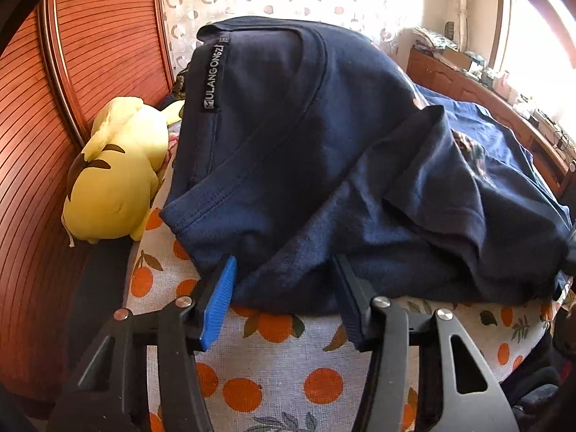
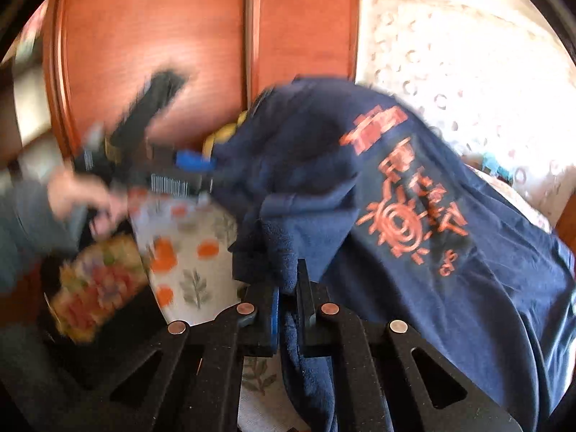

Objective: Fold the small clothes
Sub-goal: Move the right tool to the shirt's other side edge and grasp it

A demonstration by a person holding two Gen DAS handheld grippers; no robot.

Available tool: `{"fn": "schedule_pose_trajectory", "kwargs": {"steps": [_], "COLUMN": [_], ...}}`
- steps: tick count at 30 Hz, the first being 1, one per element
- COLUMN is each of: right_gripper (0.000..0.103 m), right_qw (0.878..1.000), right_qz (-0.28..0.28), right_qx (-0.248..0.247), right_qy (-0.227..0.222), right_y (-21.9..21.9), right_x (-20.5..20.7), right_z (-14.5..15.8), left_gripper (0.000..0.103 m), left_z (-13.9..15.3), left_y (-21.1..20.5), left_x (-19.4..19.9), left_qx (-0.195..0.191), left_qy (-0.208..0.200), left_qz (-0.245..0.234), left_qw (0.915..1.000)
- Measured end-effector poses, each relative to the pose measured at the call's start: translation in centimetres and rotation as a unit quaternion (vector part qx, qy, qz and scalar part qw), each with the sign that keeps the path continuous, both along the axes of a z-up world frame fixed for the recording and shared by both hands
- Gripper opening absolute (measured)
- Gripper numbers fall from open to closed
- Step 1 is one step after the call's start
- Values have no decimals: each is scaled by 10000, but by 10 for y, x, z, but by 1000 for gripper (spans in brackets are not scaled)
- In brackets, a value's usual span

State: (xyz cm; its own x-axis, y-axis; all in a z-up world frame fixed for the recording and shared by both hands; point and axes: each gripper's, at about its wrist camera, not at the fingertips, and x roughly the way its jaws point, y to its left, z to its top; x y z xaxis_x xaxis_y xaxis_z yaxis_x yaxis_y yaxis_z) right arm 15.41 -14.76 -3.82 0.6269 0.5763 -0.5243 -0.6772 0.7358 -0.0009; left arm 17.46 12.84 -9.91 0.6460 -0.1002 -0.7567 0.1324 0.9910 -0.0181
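Shirt [image 2: 414,180] fold pinched in right tool [image 2: 288,288].

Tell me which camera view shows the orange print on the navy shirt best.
The right wrist view: the orange print faces that camera on the navy shirt, though slightly blurred. The left wrist view shows mostly the shirt's collar and label, with only a sliver of print.

Bare sheet [image 1: 273,370] in front of shirt [image 1: 324,151] is free. Plush [image 1: 115,176] and wood panel [image 1: 32,180] block the left; dresser [image 1: 478,90] hems the right. Shirt heap covers the middle.
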Motion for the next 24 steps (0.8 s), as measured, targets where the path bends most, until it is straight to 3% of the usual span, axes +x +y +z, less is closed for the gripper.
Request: {"fn": "schedule_pose_trajectory", "kwargs": {"steps": [3,5,7,10,15,18,22,24], "right_gripper": [7,7,7,8,31,44,45,45], "right_qw": [9956,9900,9838,9811,9797,9839,9902,9941], "right_qz": [-536,-1006,-1502,-1714,-1971,-1777,-1342,-935], "right_qx": [713,884,768,454,16,-130,-308,-124], "right_qy": [279,436,600,773,366,160,242,543], "right_y": [-30,-45,-53,-49,-45,-43,-43,-47], "right_x": [8,14,22,25,20,17,7,-1], "right_z": [8,5,-5,-20,-17,-10,-11,-14], "left_gripper": [54,54,53,52,51,37,10,7], "left_z": [0,-1,0,0,0,0,3,6], "left_y": [3,5,6,7,8,8,2,-1], "left_x": [2,3,4,4,5,5,2,-1], "left_qx": [13,66,66,77,66,22,65,119], "left_qy": [22,25,32,47,46,16,-41,-84], "left_qz": [76,107,111,101,111,57,-93,-137], "left_qw": [10000,9999,9999,9999,9999,10000,9999,9998]}}
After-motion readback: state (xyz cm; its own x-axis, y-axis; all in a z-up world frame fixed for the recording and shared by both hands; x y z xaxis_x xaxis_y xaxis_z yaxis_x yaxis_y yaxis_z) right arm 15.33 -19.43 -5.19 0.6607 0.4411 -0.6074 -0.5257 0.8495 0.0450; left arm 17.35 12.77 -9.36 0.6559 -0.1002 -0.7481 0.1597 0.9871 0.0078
